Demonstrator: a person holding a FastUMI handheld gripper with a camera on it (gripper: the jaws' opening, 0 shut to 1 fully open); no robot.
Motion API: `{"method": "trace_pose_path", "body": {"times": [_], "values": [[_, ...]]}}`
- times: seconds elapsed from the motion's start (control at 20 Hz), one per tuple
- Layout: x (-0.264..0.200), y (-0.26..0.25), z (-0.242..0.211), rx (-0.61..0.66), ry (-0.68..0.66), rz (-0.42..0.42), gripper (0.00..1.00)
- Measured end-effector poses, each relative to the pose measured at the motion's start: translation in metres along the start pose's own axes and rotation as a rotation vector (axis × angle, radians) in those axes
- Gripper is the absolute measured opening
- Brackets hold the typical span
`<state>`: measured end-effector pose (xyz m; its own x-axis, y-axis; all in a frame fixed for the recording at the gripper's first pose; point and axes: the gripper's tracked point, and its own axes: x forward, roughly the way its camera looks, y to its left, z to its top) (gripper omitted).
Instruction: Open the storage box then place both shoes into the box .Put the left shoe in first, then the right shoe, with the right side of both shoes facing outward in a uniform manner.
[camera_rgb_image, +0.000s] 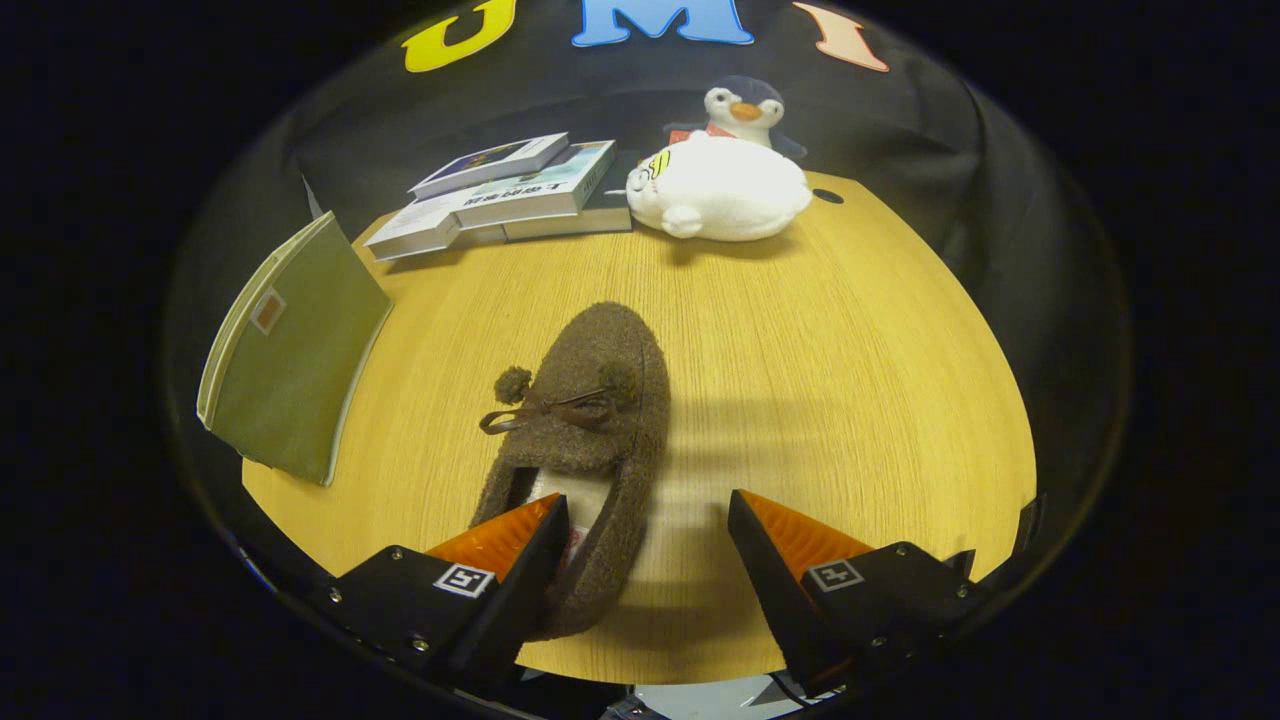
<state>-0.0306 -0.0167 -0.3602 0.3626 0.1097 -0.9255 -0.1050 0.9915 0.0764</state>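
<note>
Reaching for brown slipper (590, 420) on desk (850, 380): tool (648, 545) spread wide, grasping nothing; left finger over heel opening, right finger clear beside it. Pickup step, judging. Next: shift to straddle heel wall, then close.

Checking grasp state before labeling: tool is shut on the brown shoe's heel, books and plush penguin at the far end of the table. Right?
Not quite. In the gripper view the tool is open: one finger sits at the brown shoe by its heel opening, the other stands apart over bare table. Books and plush penguin are at the far end.
</note>
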Motion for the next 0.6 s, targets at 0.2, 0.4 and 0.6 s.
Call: {"method": "trace_pose_path", "body": {"times": [0.2,0.4,0.6], "values": [[0.01,0.015,-0.002,0.017,0.031,0.075,0.71],[0.014,0.016,-0.002,0.05,0.052,0.089,0.35],[0.014,0.004,0.001,0.182,0.065,0.045,0.01]]}}
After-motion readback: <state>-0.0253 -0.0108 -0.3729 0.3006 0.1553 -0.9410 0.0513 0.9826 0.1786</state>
